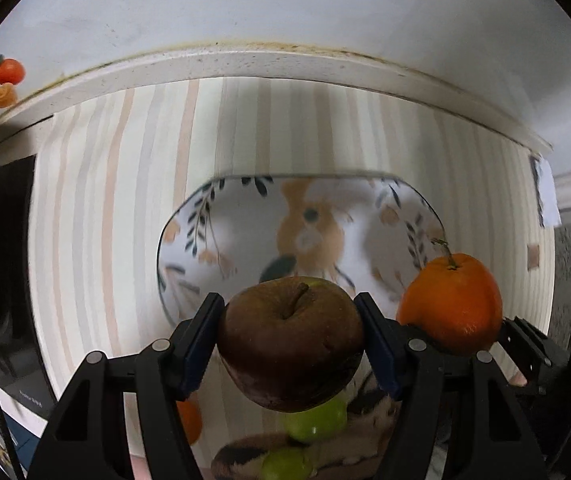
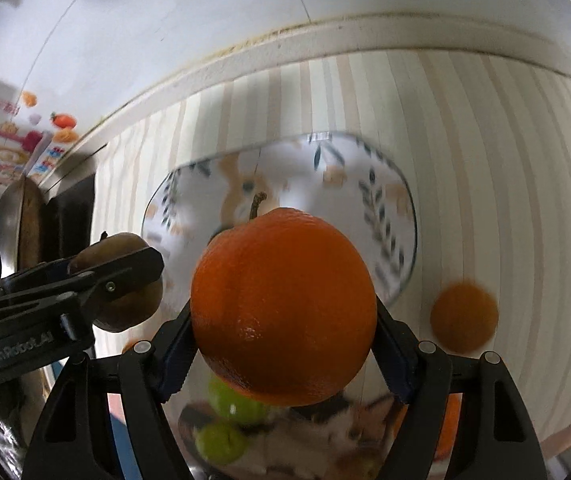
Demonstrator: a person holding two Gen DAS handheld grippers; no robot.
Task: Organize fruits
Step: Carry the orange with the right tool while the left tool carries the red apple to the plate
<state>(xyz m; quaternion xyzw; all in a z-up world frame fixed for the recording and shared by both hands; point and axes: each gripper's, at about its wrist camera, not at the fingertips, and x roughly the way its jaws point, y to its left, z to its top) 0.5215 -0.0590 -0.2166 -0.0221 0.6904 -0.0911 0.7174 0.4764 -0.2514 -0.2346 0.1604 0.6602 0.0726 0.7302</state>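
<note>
My left gripper (image 1: 290, 332) is shut on a dark red-brown apple (image 1: 290, 344), held above the striped tablecloth just in front of a patterned plate (image 1: 221, 232). My right gripper (image 2: 285, 332) is shut on an orange (image 2: 284, 304) with a stem, held in front of the same plate (image 2: 381, 208). The orange also shows in the left wrist view (image 1: 451, 304) to the right of the apple. The left gripper with the apple (image 2: 125, 280) shows at the left of the right wrist view. Two green fruits (image 1: 315, 420) lie below on another patterned plate.
Another orange (image 2: 463, 318) lies on the cloth right of the plate, and one (image 1: 189, 420) sits low at the left. A white wall ledge (image 1: 285, 64) runs behind the table. A dark appliance (image 1: 1, 260) stands at the left.
</note>
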